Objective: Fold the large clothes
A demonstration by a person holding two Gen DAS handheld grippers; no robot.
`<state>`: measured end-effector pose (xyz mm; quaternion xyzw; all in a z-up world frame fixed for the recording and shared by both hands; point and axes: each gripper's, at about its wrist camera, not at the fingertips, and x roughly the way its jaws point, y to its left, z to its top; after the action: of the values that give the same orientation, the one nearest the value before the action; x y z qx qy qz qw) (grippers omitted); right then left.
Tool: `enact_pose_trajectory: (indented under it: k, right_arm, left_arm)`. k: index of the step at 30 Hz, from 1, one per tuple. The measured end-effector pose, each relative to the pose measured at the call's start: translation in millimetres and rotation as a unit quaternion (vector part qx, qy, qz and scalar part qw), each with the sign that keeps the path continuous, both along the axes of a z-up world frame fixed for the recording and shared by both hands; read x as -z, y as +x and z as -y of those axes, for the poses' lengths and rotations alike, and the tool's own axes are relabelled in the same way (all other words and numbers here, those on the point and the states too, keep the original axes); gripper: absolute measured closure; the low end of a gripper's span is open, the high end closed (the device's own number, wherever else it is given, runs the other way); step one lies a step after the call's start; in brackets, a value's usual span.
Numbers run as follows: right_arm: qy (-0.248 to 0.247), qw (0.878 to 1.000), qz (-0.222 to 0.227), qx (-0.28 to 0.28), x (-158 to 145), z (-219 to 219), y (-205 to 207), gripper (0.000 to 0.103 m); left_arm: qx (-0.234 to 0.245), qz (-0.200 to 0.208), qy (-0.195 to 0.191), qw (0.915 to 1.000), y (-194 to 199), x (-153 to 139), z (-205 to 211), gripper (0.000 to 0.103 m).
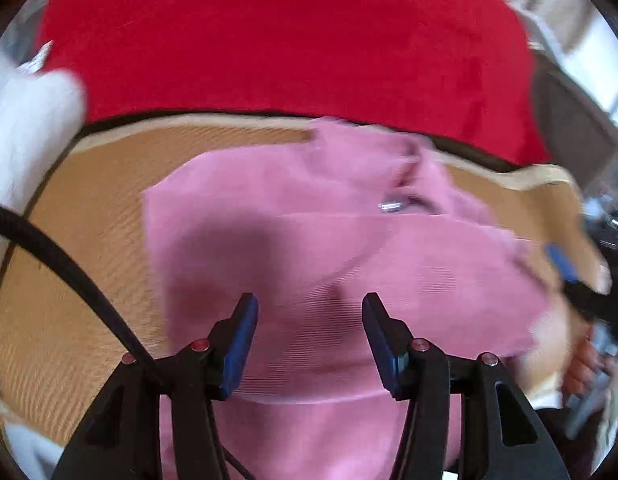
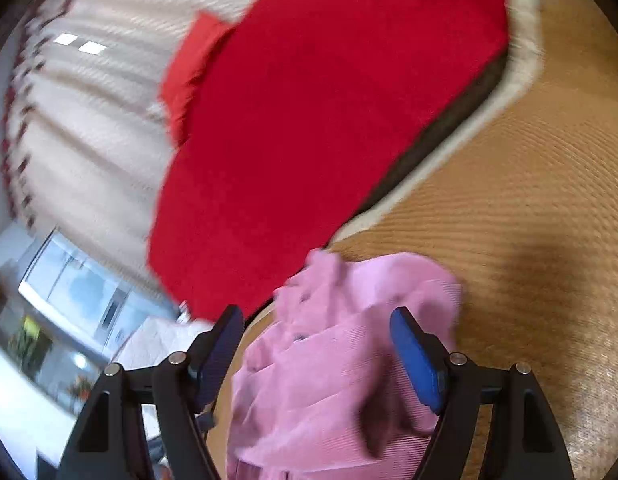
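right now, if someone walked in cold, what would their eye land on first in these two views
Probably the big red cloth, which fills the far side of both views. Next comes the pink ribbed garment, lying rumpled on the tan woven mat just in front of it. The left gripper and the right gripper both hang over the pink fabric with jaws apart, pressing on nothing.

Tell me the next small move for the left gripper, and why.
Probably lower the left gripper onto the pink ribbed garment and pinch a fold edge: its fingers stand apart above the cloth with nothing pressed between them, and the garment looks only partly folded on the tan woven mat.
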<state>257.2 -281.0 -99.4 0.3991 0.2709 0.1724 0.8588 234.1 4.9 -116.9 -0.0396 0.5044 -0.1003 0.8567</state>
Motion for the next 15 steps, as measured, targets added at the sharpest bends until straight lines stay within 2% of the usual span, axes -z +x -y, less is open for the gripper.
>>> enact_pose_trajectory:
  k: [3,5,7,8,10,12,13,15]
  right_arm:
    - [-0.045,0.998,-0.012,-0.042,1,-24,5,0.029]
    - [-0.061,0.993,-0.068,-0.079,18,-39,18,0.031]
    - [-0.079,0.981,-0.15,-0.099,45,-49,33,0.034]
    - [-0.081,0.979,-0.162,-0.095,50,-49,35,0.04]
    - [-0.068,0.983,-0.149,-0.087,44,-42,31,0.041]
    - [-0.054,0.986,-0.137,-0.073,37,-33,27,0.039]
    - [-0.049,0.988,-0.133,-0.054,34,-24,24,0.038]
    - [-0.053,0.99,-0.127,0.002,27,-4,16,0.028]
  left_arm:
    - [-0.024,-0.029,0.032,0.9988,4,24,-18,0.048]
    - [-0.028,-0.054,0.041,0.9973,7,42,-22,0.048]
    - [-0.024,-0.052,0.036,0.9977,6,43,-22,0.048]
    - [-0.023,-0.053,0.037,0.9977,6,41,-22,0.048]
    - [-0.019,-0.051,0.026,0.9982,8,32,-24,0.048]
    - [-0.026,-0.032,0.013,0.999,8,17,-33,0.048]
    - [-0.032,-0.024,0.01,0.9992,10,17,-38,0.048]
    - [-0.049,-0.008,0.001,0.9988,13,10,-50,0.038]
